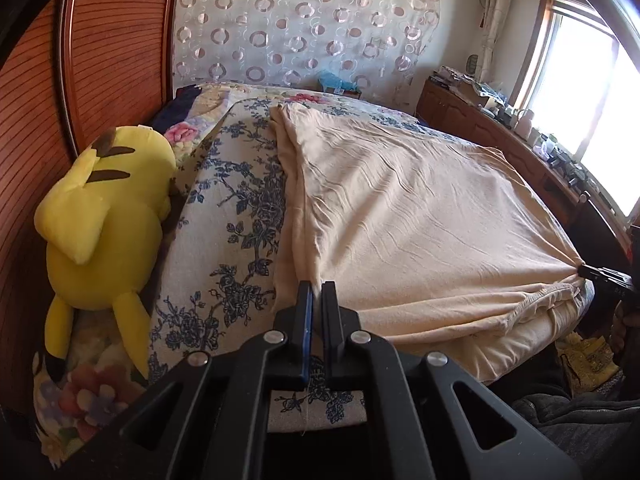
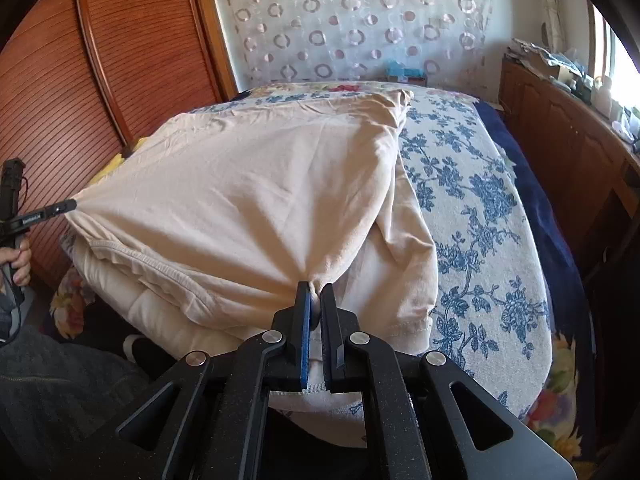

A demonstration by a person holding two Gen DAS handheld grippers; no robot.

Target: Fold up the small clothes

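A cream garment (image 1: 400, 208) is stretched over the blue-flowered bed cover (image 1: 236, 200). My left gripper (image 1: 317, 286) is shut on the garment's near left edge, with cloth pinched between its fingers. My right gripper (image 2: 315, 288) is shut on the near right corner, and folds fan out from the pinch. The same cream garment (image 2: 256, 184) sags between the two grips, its hem (image 2: 152, 264) hanging over a lower layer. The right gripper's tip (image 1: 588, 270) shows at the far right of the left wrist view. The left gripper (image 2: 68, 204) shows at the left of the right wrist view.
A yellow plush toy (image 1: 100, 216) lies at the bed's left side against the wooden headboard (image 1: 100, 60). A wooden cabinet (image 2: 560, 128) with clutter on top runs along the right under the window (image 1: 580, 80). A person's hand (image 2: 20, 260) grips the left tool's handle.
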